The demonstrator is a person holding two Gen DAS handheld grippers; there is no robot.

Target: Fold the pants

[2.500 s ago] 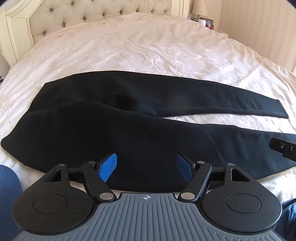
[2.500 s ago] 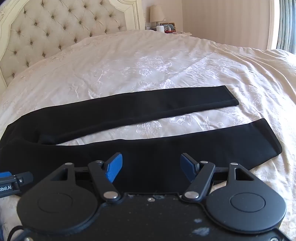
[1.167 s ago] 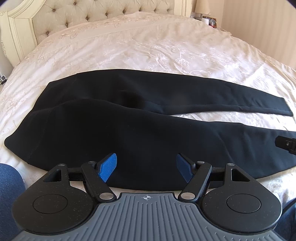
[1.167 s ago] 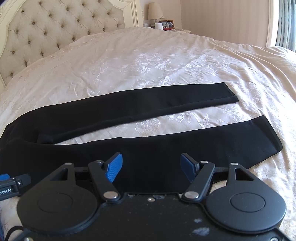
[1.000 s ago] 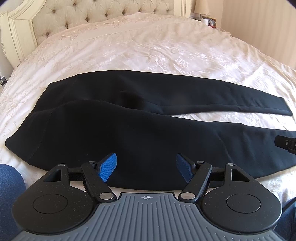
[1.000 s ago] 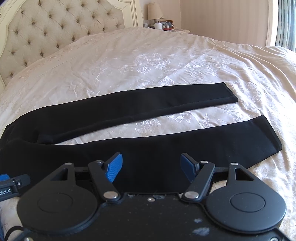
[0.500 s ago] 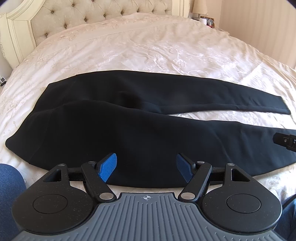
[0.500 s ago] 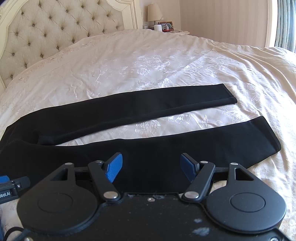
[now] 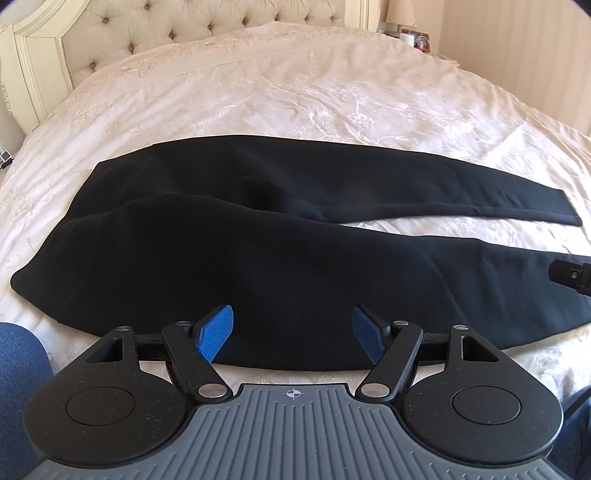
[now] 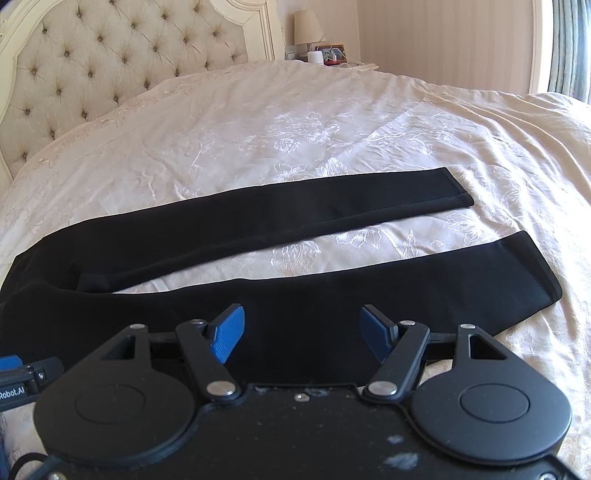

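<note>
Black pants [image 9: 258, 251] lie flat on the cream bedspread [image 9: 295, 92], waist at the left, two legs spread apart running right. My left gripper [image 9: 291, 334] is open and empty, just above the near edge of the seat and near leg. In the right wrist view the pants [image 10: 332, 295] show both legs, hems at the right. My right gripper [image 10: 302, 334] is open and empty over the near leg's near edge. The tip of the right gripper shows at the left wrist view's right edge [image 9: 570, 275]; the left gripper shows at the right wrist view's left edge [image 10: 22, 373].
A tufted cream headboard [image 10: 110, 62] stands at the far side of the bed. A nightstand with a lamp [image 10: 308, 26] and small items stands beyond the far corner. A curtain [image 10: 570, 44] hangs at the right. Blue-clad knees [image 9: 18, 369] press the bed's near edge.
Both grippers have risen and shifted slightly; the views drift a little. The pants have not moved and both grippers stay open.
</note>
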